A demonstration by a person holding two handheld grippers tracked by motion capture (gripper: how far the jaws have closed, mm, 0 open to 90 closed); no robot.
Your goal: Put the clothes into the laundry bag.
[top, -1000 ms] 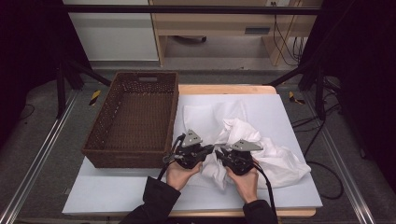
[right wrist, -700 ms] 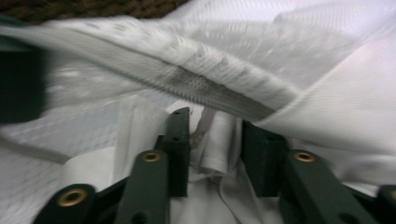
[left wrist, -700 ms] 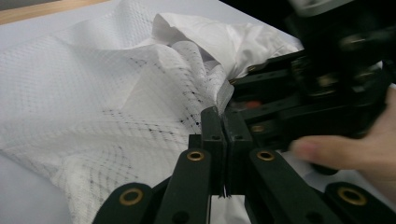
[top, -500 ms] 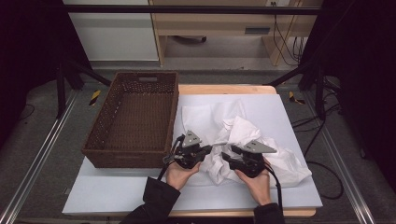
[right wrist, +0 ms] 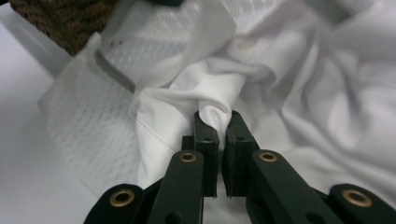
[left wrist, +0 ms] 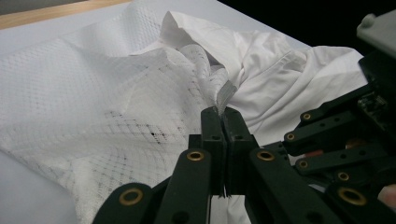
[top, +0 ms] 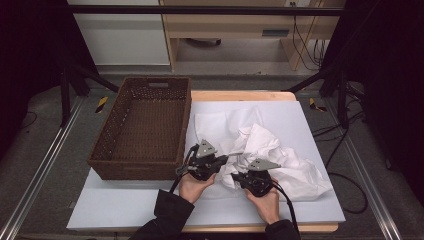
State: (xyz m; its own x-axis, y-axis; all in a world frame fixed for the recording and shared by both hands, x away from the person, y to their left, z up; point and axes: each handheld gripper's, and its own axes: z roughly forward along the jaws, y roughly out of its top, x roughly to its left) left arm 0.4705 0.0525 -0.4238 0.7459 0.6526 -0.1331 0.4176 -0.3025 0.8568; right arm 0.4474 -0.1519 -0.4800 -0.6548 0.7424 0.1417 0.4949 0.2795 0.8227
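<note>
Your left gripper (top: 223, 159) is clamped on the white garment (top: 280, 160) — in the left gripper view its jaws are pressed together with a thin edge of the mesh fabric (left wrist: 116, 107) and a grey strip (left wrist: 225, 94) pinched at the tips. Your left hand (top: 196, 184) holds it low over the white board (top: 125, 210), just in front of the near right corner of the wicker basket (top: 142, 127).

Your right gripper (top: 238, 178) has just been closing, and it now grips the garment too: in the right gripper view a gathered fold of the smoother white cloth (right wrist: 215, 112) sits bunched between the tips, the jaws nearly touching behind it. Your right hand (top: 263, 202) is near the front edge of the board, close beside the left one (the two grippers are near each other but apart).

The garment lies crumpled on the board to the right of the basket, part flat mesh towards the back, part loose folds spreading to the right — both of your grippers meet it at its near left edge. The basket stands at the left, partly on the board, its brown weave showing at the upper left corner of the right gripper view (right wrist: 60, 18).
</note>
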